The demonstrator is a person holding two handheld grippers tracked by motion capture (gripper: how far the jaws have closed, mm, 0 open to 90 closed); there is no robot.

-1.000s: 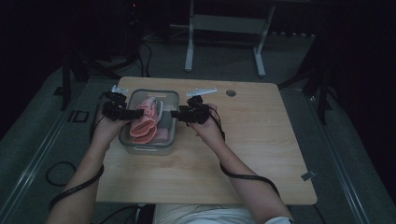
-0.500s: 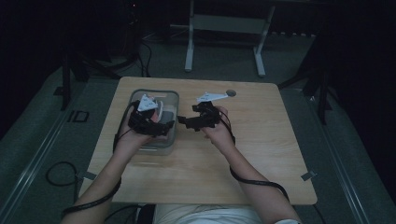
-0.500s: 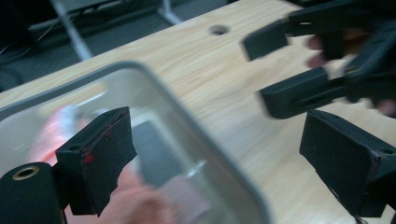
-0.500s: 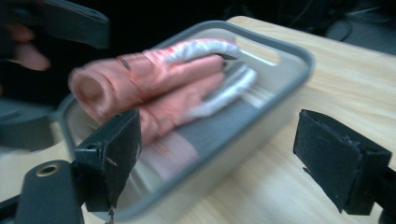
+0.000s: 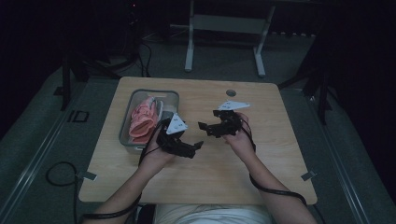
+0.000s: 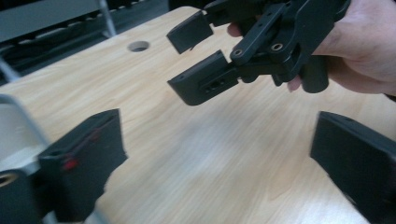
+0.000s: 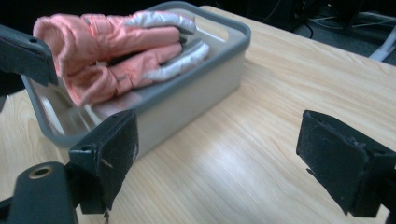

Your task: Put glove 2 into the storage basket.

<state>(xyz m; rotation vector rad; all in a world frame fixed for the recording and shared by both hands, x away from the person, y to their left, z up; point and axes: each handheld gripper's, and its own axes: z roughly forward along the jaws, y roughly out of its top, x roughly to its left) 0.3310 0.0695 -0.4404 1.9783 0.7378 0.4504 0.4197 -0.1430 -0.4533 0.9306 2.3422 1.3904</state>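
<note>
High view: the pink garment lies folded inside the grey bin, which sits at the far left of the surface. A second ago both tongs stood at the bin, one on each side of it, over the garment; now the left tongs hang just right of the bin's near corner and the right tongs farther right of the bin, both over bare wood, tips turned toward each other. Both pairs of jaws have just been opening and now stand spread with nothing between them (the garment stayed in the bin). Left gripper view: the left tongs are released, their jaws wide apart over plain wood, with the right tongs ahead, likewise released and empty, and a corner of the bin at the left edge. Right gripper view: the right tongs are spread and empty, and beyond the left jaw the bin holds the garment, piled up to the rim and partly over it. Judged from this, the placing of the garment in the bin looks complete and the hands are clear of it.
</note>
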